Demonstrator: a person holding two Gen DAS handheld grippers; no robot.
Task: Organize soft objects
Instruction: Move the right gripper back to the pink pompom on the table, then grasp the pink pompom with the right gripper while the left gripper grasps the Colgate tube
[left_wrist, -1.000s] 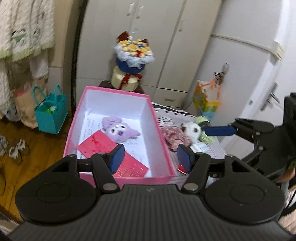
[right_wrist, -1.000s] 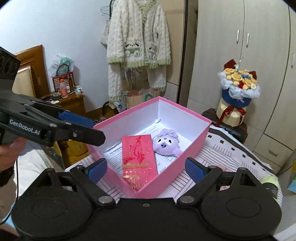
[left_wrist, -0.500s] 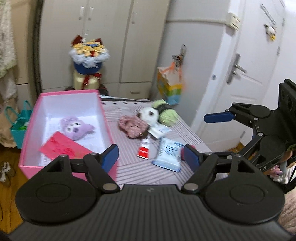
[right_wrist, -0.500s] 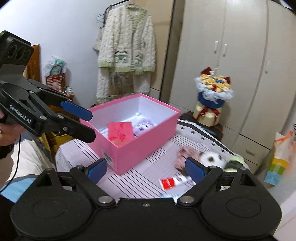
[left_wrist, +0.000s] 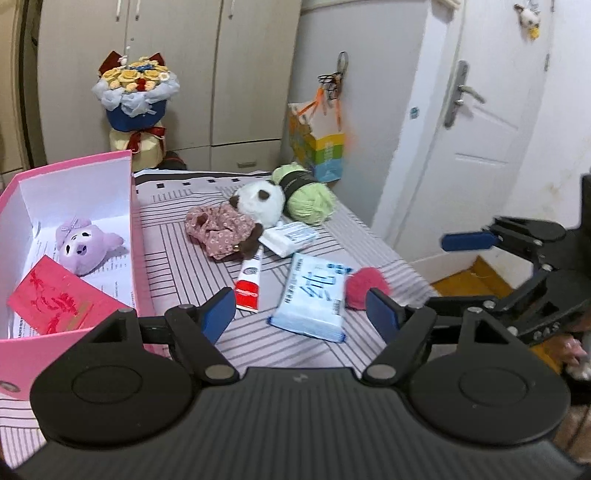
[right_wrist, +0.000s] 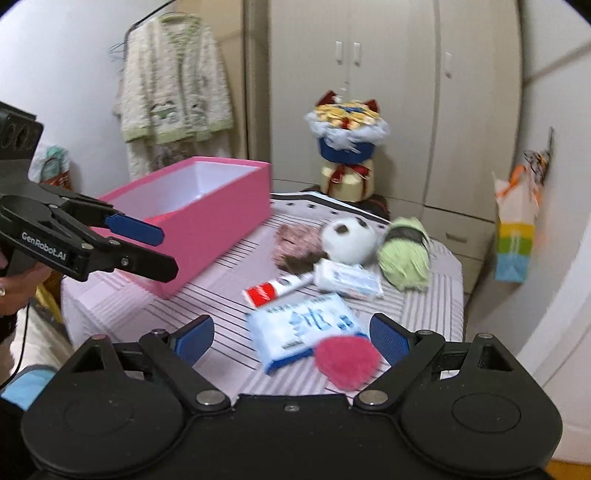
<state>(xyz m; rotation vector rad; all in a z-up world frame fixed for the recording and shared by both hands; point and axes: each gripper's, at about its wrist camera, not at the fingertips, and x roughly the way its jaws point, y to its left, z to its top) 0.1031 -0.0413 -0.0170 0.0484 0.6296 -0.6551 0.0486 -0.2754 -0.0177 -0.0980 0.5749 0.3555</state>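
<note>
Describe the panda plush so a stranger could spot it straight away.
Start at the pink box on the striped table. Beside its open side lies a cluster of things; the panda plush is at the far end, against the green yarn ball. It alone has a white fluffy head with dark patches, above a pink floral dress.

The near strip of the desk (left_wrist: 177, 266) between the pink box (left_wrist: 135, 236) and the tube (left_wrist: 249, 277) lies bare and open to a gripper. Farther back the panda (left_wrist: 258, 201), yarn (left_wrist: 308, 201), soap pack (left_wrist: 288, 236), wipes (left_wrist: 314, 299) and red puff (left_wrist: 364, 288) crowd together. The box's tall wall blocks the left side.
</note>
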